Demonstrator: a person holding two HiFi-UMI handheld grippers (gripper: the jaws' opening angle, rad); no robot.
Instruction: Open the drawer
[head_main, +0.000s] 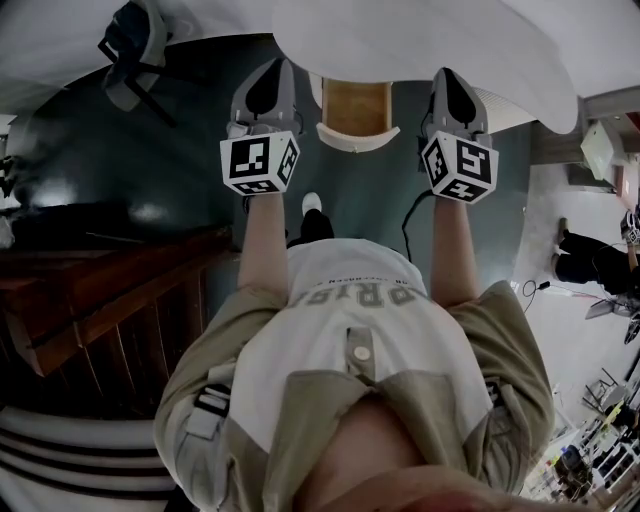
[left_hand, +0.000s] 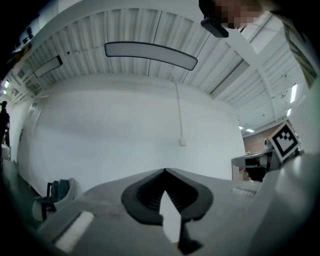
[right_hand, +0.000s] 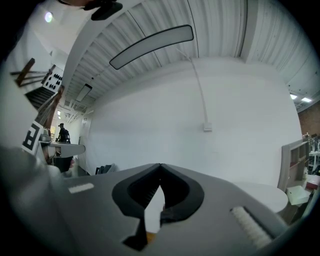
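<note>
In the head view a person holds both grippers out level in front of the body. The left gripper (head_main: 272, 70) and the right gripper (head_main: 448, 76) each carry a black-and-white marker cube. Between them, lower down on the floor, stands a small tan wooden unit with a white rim (head_main: 356, 110); I cannot make out a drawer front on it. In the left gripper view the left gripper (left_hand: 164, 171) is shut, with nothing between its jaws. The right gripper (right_hand: 160, 166) is likewise shut and empty. Both face a plain white wall.
A large white round table (head_main: 420, 40) lies ahead of the grippers. Dark wooden steps (head_main: 110, 290) rise at the left. A chair (head_main: 135, 50) stands far left. A black cable (head_main: 412, 225) runs over the grey-green floor. Another person (right_hand: 63, 133) stands in the distance.
</note>
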